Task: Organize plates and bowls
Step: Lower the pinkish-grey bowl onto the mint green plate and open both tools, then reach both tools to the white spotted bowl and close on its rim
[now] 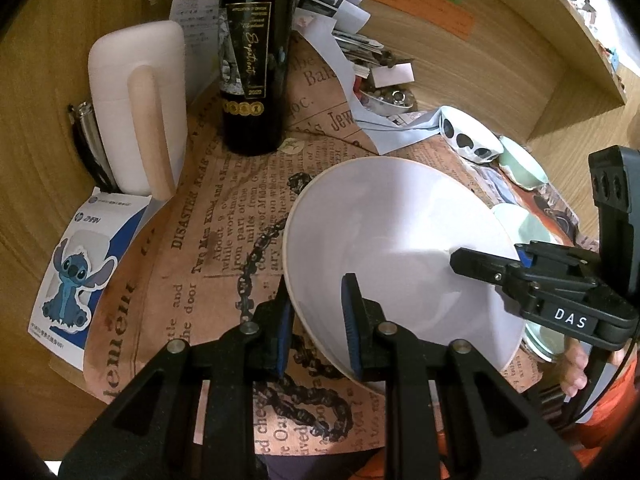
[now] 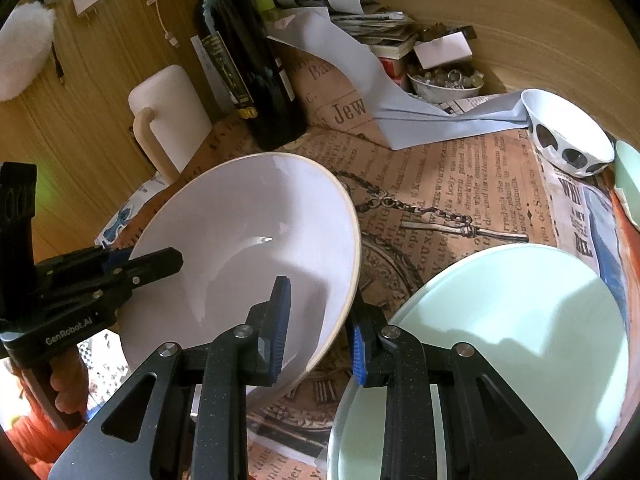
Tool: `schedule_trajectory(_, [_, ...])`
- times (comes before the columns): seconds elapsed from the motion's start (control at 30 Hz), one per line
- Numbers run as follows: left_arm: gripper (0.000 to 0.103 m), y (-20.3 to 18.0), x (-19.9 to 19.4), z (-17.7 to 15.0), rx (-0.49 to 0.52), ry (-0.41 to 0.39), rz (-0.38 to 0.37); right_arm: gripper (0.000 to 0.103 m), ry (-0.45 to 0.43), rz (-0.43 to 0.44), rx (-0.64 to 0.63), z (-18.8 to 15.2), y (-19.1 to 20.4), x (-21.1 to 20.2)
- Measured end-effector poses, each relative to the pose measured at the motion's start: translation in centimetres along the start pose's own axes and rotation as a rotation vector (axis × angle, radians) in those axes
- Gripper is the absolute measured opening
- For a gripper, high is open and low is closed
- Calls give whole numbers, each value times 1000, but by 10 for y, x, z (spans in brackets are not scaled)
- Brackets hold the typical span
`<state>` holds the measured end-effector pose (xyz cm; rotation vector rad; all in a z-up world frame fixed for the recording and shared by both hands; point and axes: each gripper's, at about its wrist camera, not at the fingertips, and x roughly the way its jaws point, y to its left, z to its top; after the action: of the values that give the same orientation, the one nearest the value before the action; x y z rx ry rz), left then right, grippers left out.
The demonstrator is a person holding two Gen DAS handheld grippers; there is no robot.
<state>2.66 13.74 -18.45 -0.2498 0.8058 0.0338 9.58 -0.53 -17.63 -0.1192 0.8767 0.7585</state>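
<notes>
Table cover (image 1: 224, 216): newspaper-print sheet, under everything.
White bowl (image 1: 400, 248): tilted, held above sheet, beside mint plate (image 2: 500, 320).
Left gripper (image 1: 318, 320): clamped on bowl's near rim.
Right gripper (image 2: 320, 332): clamped on opposite rim.
Wine bottle (image 1: 256, 60): upright behind.

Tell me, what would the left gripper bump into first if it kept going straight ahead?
Probably the brown newspaper-print paper under the white bowl that the left gripper holds by its rim; depth is unclear.
</notes>
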Motion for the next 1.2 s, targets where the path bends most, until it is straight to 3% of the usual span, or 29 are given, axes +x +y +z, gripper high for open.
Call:
schedule_trajectory(0.23, [23, -12, -6, 0, 67, -49, 89, 26, -66, -29, -12, 1, -3, -17])
schedule_trajectory(0.33, [30, -14, -17, 4, 69, -90, 108, 26, -104, -13, 10, 3, -9, -30])
schedule_trajectory(0.4, [43, -15, -24, 8, 63, -118, 113, 26, -121, -10, 9, 4, -10, -37])
schedule_trajectory(0.5, [51, -19, -38, 15, 57, -167, 118, 28, -152, -11, -3, 5, -11, -49])
schedule_trajectory(0.63, [64, -33, -55, 28, 63, -224, 107, 44, -219, -35, -15, 7, -15, -72])
schedule_trajectory(0.77, [87, -51, -67, 44, 79, -280, 97, 52, -284, -70, -10, 10, -29, -96])
schedule_trajectory(0.8, [92, -56, -68, 49, 83, -288, 88, 58, -299, -80, -4, 10, -33, -101])
schedule_trajectory(1.03, [97, -99, -56, 81, 127, -312, 61, 69, -383, -167, 31, 17, -75, -136])
schedule_trajectory(1.2, [97, -126, -33, 103, 154, -273, 27, 71, -422, -215, 62, 22, -110, -152])
